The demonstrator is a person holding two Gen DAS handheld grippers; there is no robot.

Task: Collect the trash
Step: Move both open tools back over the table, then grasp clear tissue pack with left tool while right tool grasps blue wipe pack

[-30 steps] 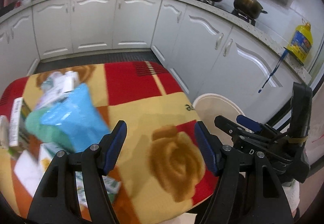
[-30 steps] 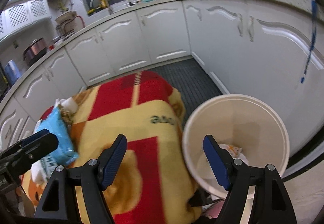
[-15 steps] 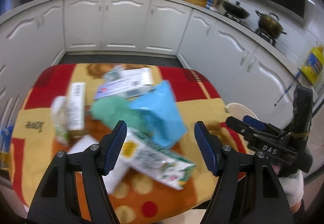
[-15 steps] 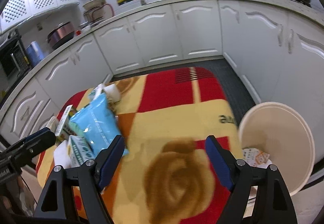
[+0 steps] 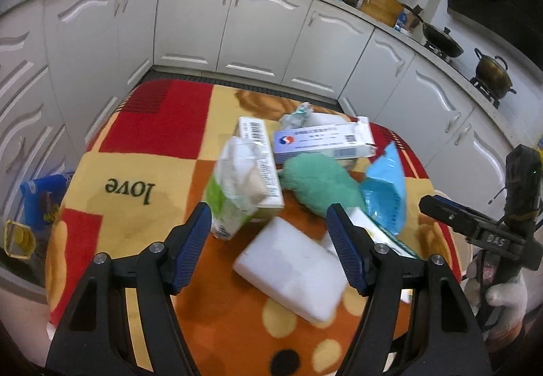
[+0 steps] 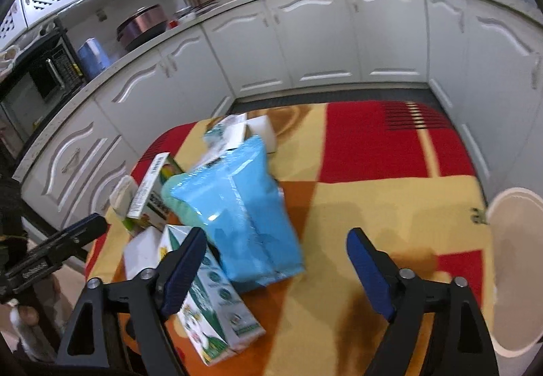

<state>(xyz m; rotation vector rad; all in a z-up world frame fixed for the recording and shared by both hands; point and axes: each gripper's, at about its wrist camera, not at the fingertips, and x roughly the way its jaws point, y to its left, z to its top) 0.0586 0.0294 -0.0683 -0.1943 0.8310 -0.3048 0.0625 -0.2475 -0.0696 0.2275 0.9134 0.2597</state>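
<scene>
Trash heaped mid-table on a blanket (image 5: 142, 151) lettered "love": blue packet (image 6: 237, 206), green cloth (image 5: 319, 185), white block (image 5: 292, 270), barcoded cartons (image 5: 261, 165). White bin (image 6: 516, 260) stood at the table's edge. Left gripper (image 5: 269, 233): spread, nothing clasped. Right gripper (image 6: 276, 260): lately widened, nothing pinched.
</scene>
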